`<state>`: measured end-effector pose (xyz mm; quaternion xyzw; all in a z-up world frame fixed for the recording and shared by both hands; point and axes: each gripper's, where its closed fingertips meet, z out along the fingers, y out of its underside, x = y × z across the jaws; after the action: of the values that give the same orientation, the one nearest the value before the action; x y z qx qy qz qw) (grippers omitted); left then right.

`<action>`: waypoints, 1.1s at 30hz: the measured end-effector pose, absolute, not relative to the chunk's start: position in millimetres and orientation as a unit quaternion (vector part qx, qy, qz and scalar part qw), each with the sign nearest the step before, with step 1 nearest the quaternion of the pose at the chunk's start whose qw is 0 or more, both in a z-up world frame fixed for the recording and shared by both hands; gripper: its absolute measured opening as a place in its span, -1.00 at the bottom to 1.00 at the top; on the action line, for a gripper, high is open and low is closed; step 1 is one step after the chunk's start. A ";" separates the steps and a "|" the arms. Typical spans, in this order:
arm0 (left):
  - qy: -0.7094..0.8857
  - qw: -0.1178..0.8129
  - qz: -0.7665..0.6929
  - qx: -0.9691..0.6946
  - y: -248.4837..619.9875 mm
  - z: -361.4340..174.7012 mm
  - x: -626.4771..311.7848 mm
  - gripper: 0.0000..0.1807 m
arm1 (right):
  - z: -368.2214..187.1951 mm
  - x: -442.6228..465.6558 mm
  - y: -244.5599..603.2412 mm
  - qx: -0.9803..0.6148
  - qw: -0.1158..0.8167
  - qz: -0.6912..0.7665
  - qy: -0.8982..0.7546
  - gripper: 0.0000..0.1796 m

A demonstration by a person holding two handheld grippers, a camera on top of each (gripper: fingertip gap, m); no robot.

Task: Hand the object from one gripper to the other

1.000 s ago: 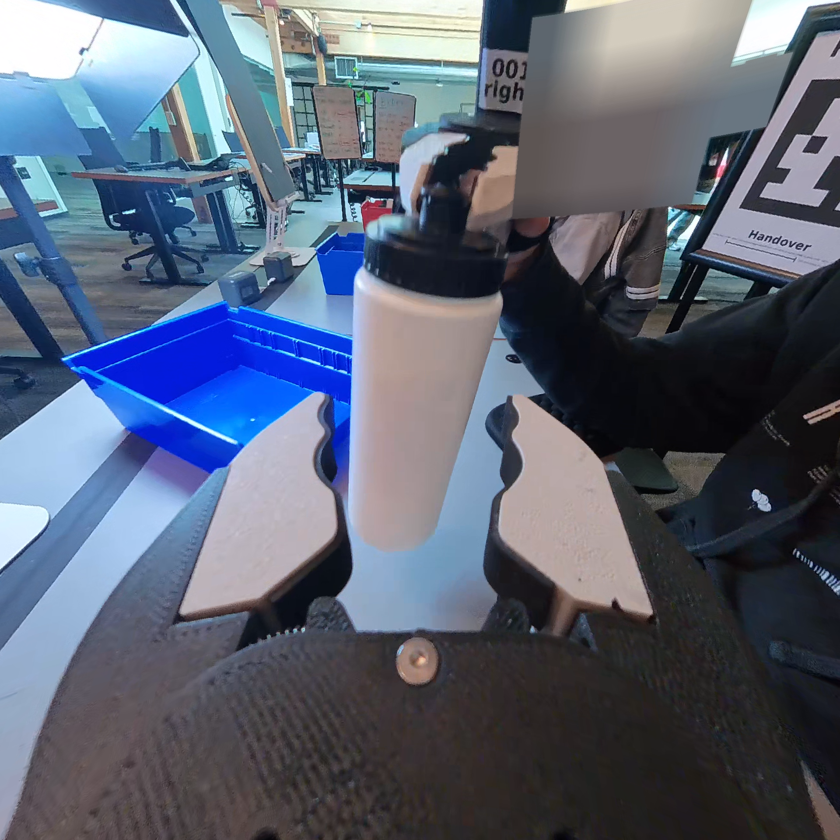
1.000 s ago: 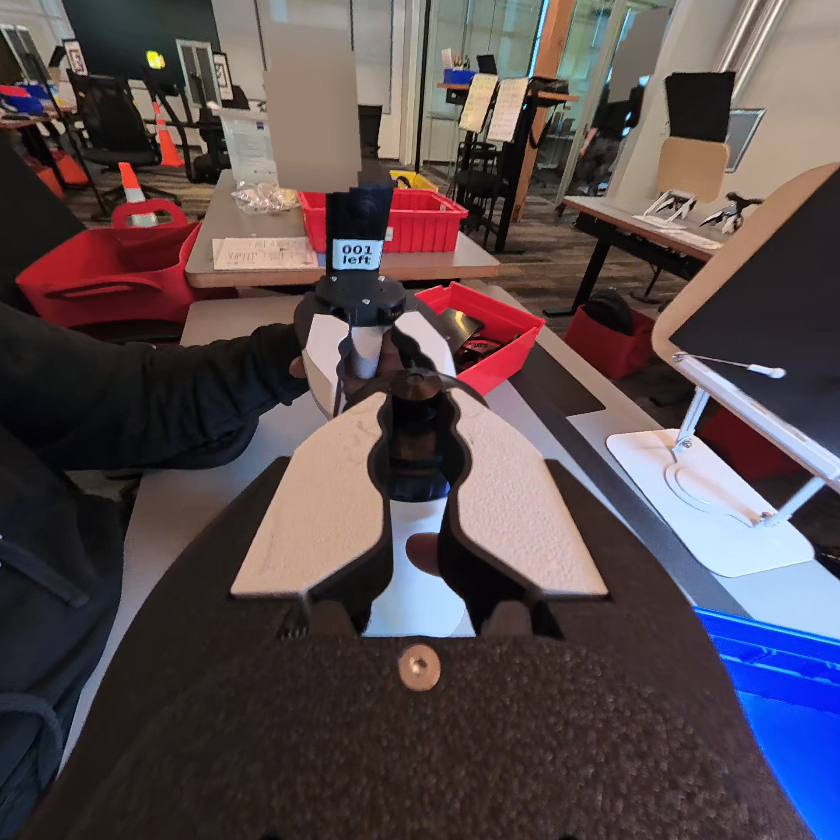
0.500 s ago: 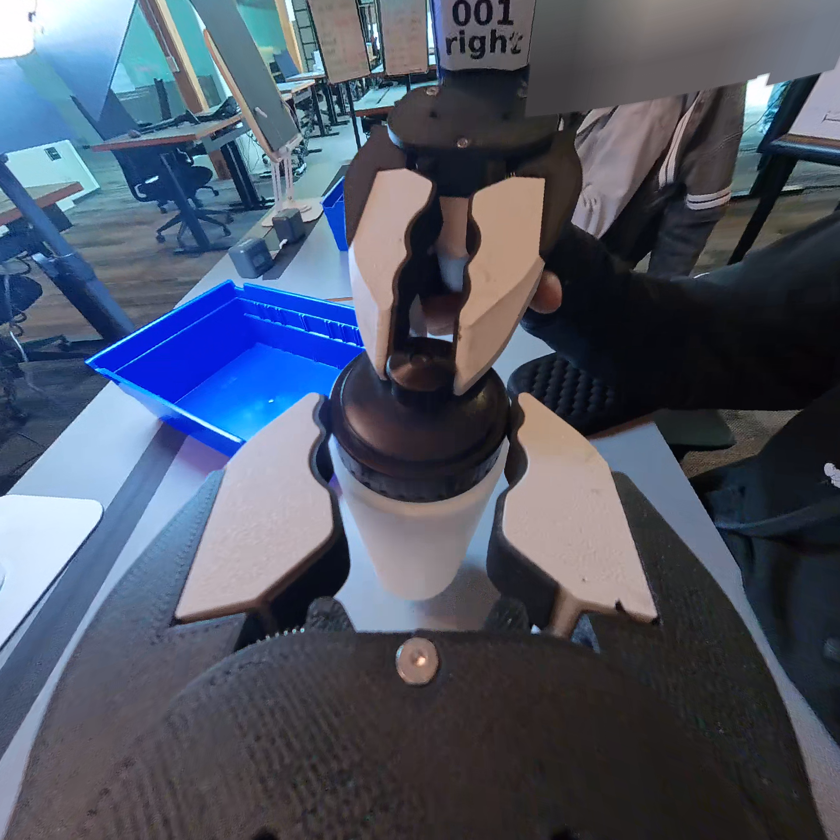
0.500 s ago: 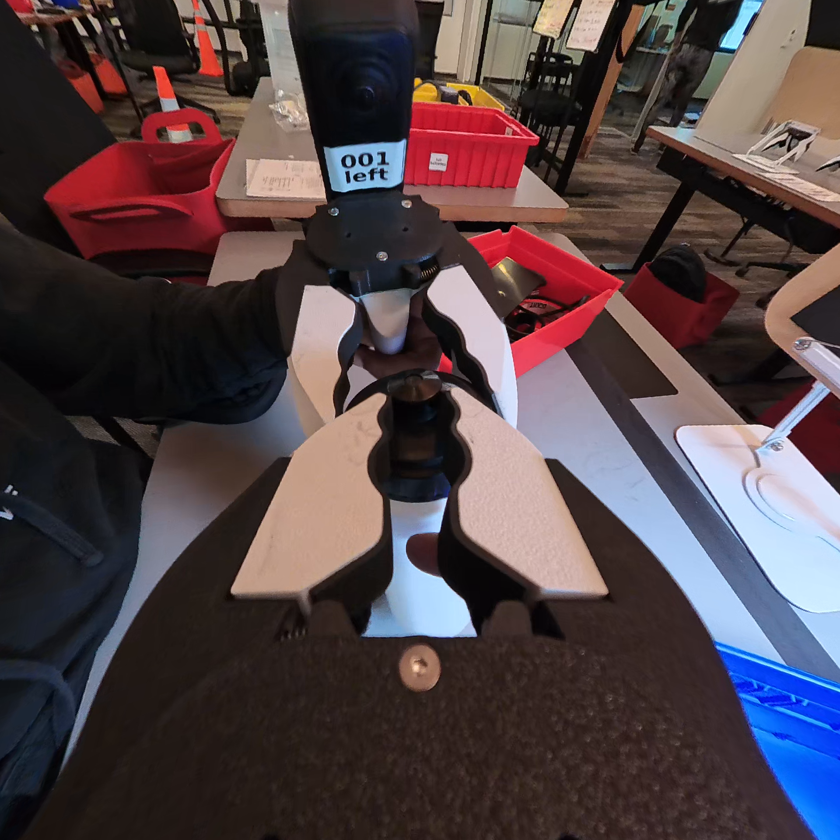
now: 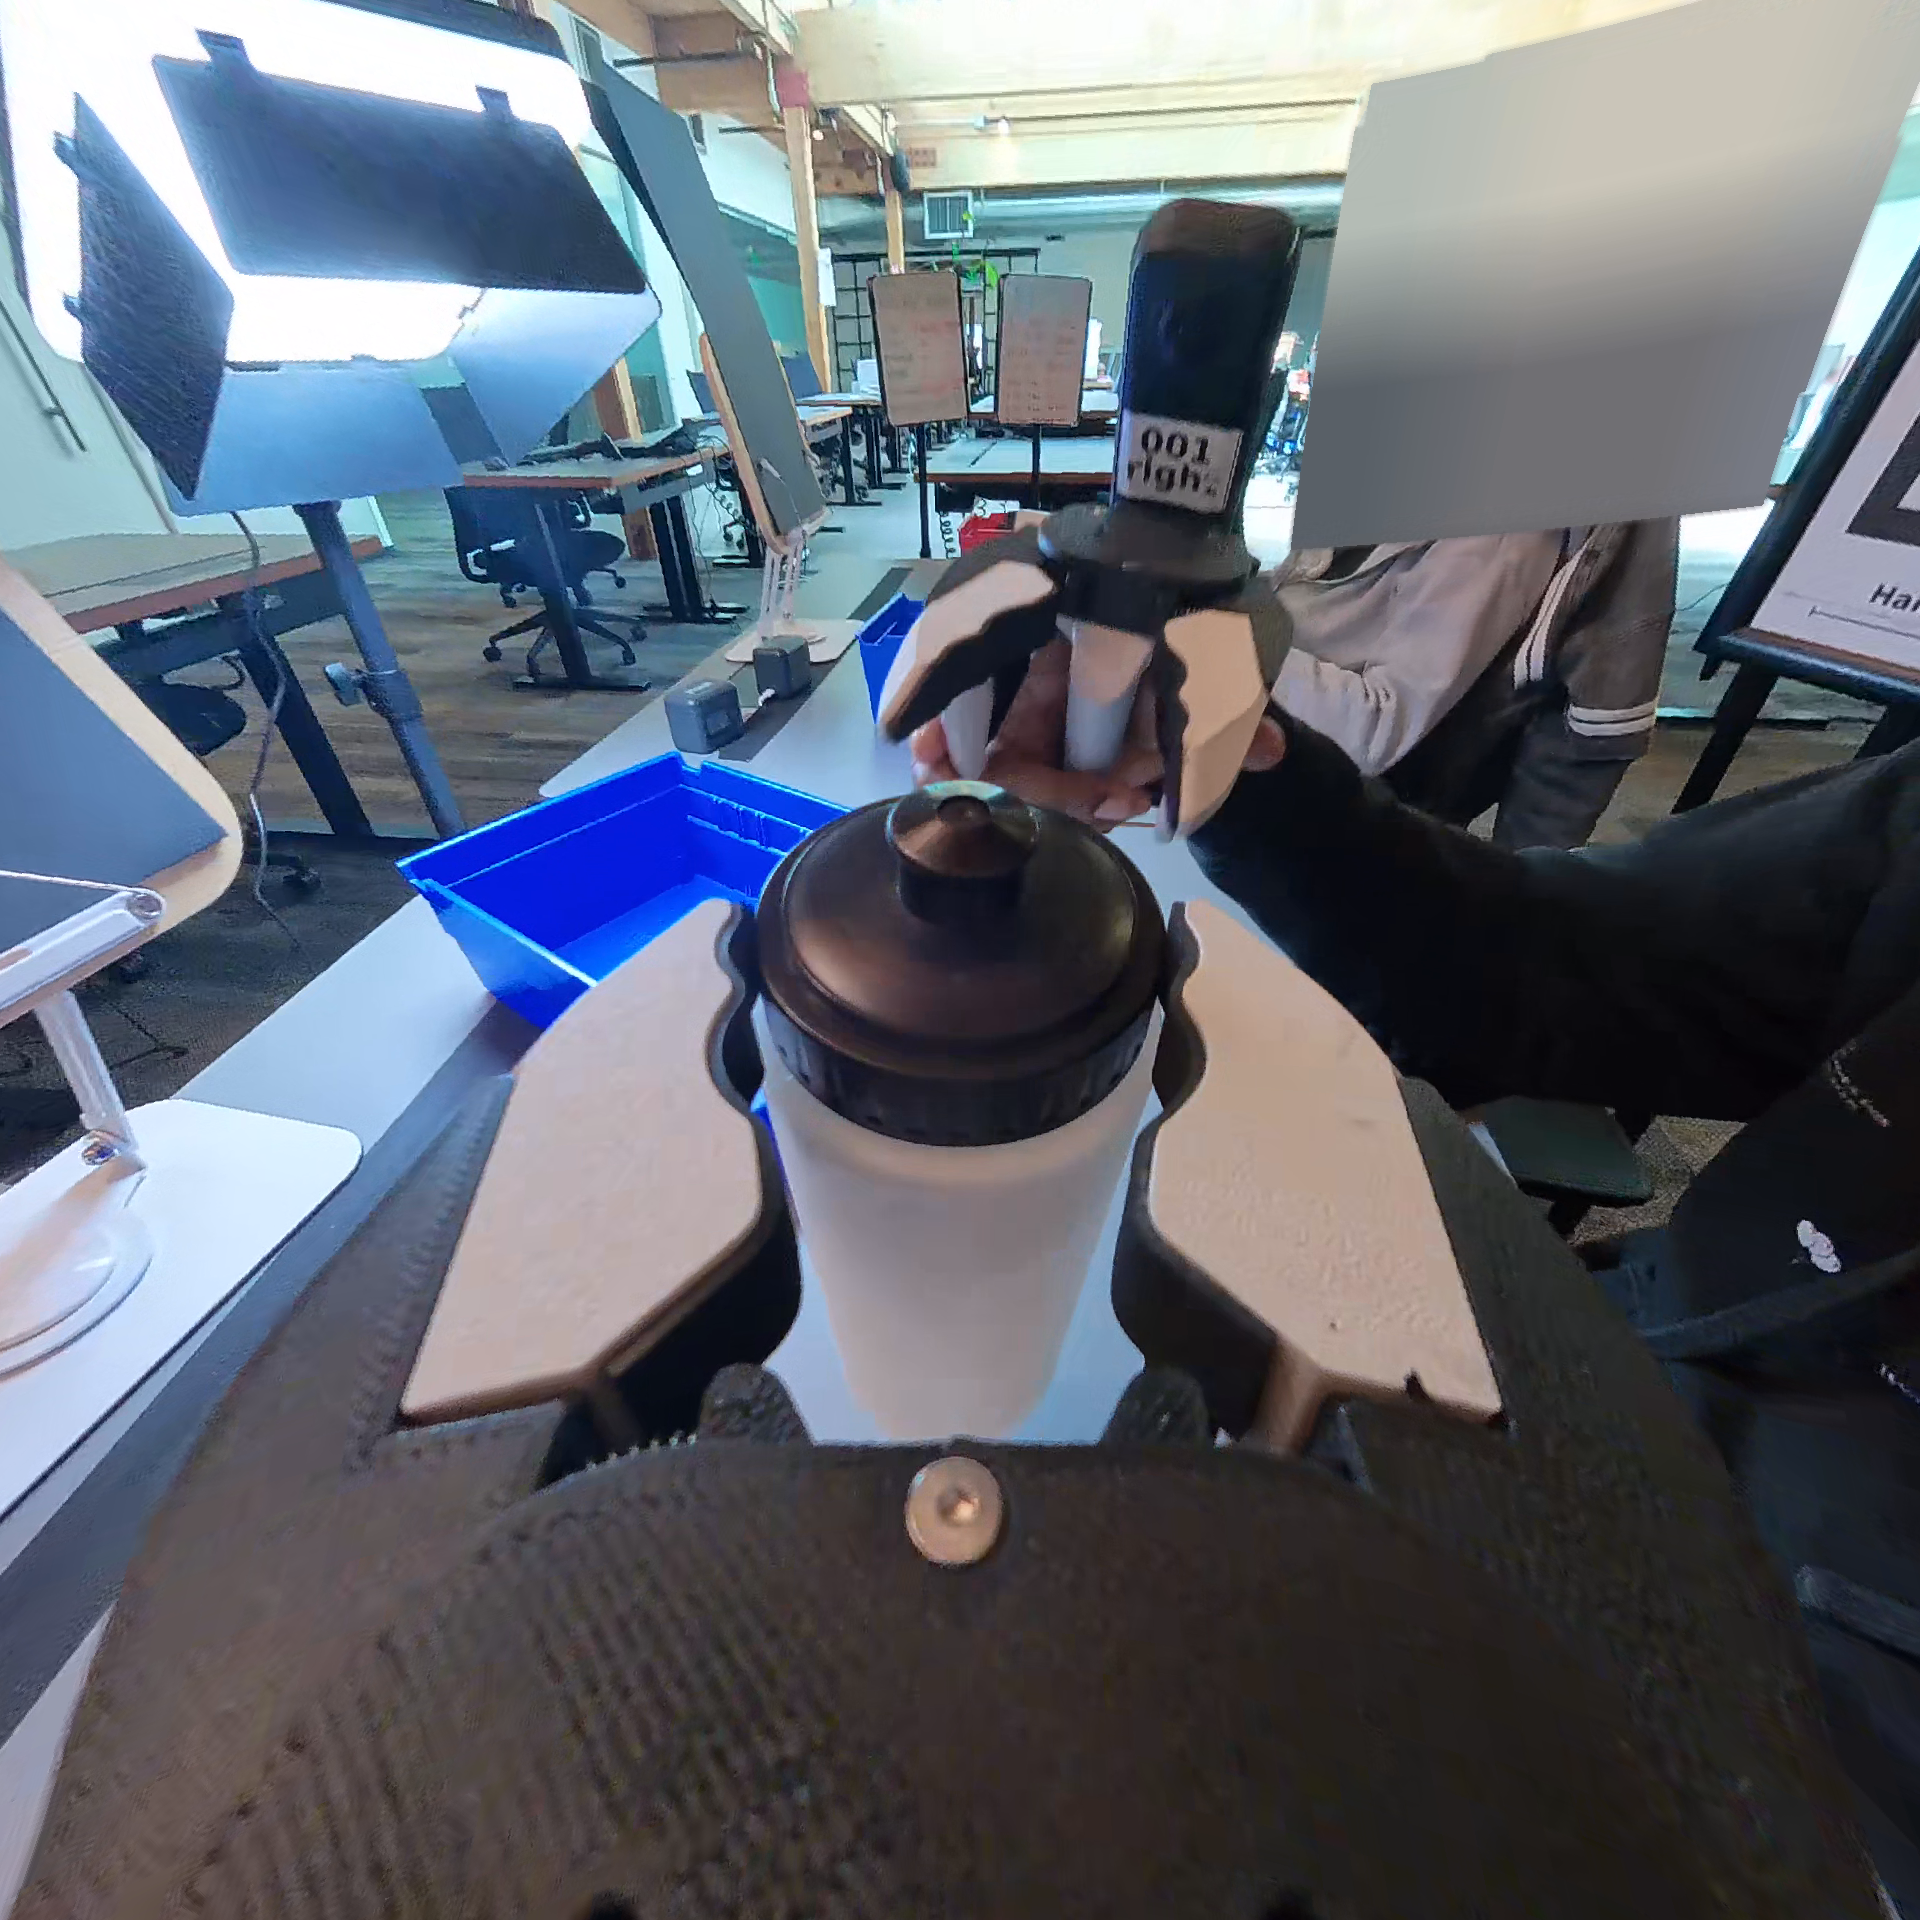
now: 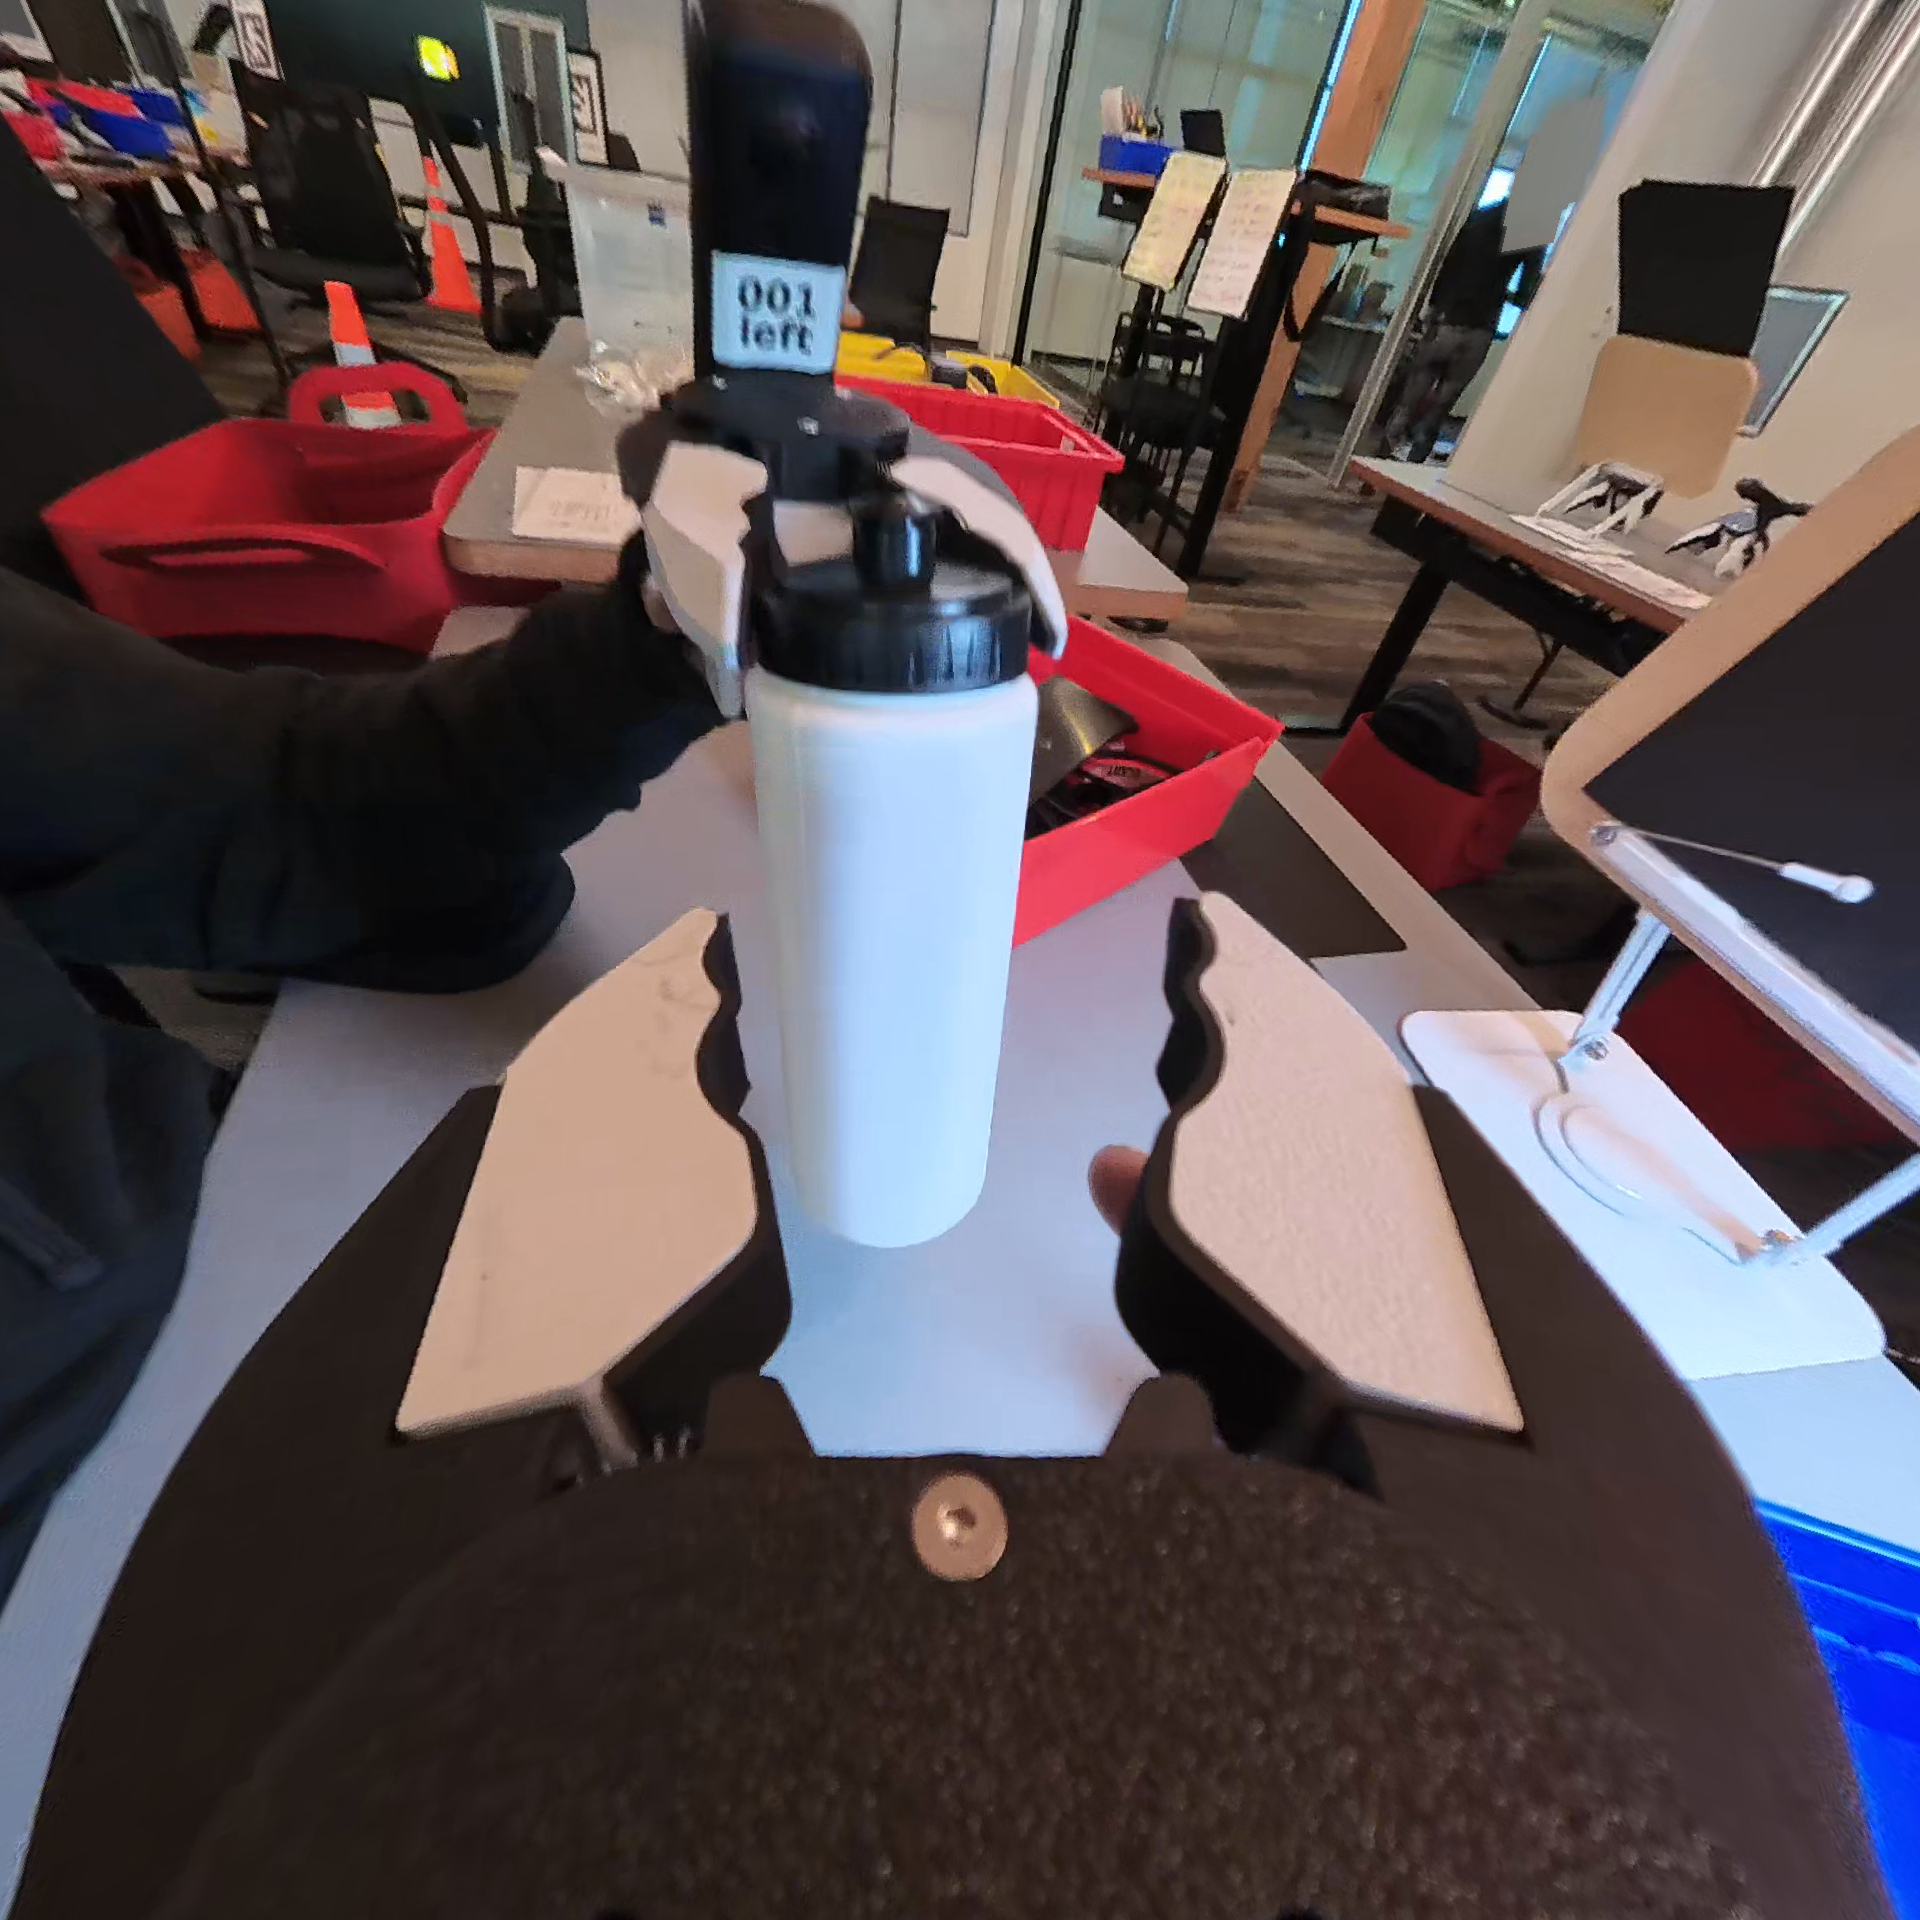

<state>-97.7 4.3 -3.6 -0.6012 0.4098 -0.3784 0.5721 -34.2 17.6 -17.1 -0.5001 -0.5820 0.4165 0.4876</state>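
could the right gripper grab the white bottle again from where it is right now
Probably yes. The right gripper is open, and the white bottle hangs upright right in front of its fingers with nothing between. The left gripper clamps only the black cap, leaving the body free.

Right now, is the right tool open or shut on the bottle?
Open. In the right wrist view the right tool has its fingers spread apart, clear of the white bottle, which the left tool holds just below the black cap.
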 end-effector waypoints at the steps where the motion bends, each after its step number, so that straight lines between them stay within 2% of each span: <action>1: 0.408 0.572 -0.380 -0.601 4.2 -2.7 -99.4 -0.17 | -23.3 -39.3 17.5 -0.501 0.479 0.420 -0.586 -0.10; 13: 0.430 0.542 -0.391 -0.608 -1.7 -18.0 -70.7 -0.17 | -64.1 -111.6 -8.4 -0.482 0.467 0.458 -0.583 -0.04; 24: 0.418 0.551 -0.393 -0.605 0.1 -13.9 -72.6 -0.17 | -58.1 -113.4 -9.0 -0.478 0.470 0.491 -0.557 -0.05; 33: 0.404 0.608 -0.382 -0.567 -2.9 5.3 -68.6 -0.18 | -31.6 -113.9 -9.8 -0.466 0.517 0.519 -0.496 0.02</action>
<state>-68.6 -2.9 5.3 -0.5669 0.4041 -0.3818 0.6079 -113.9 -9.8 -31.6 -0.4662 -0.4956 0.5191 0.5173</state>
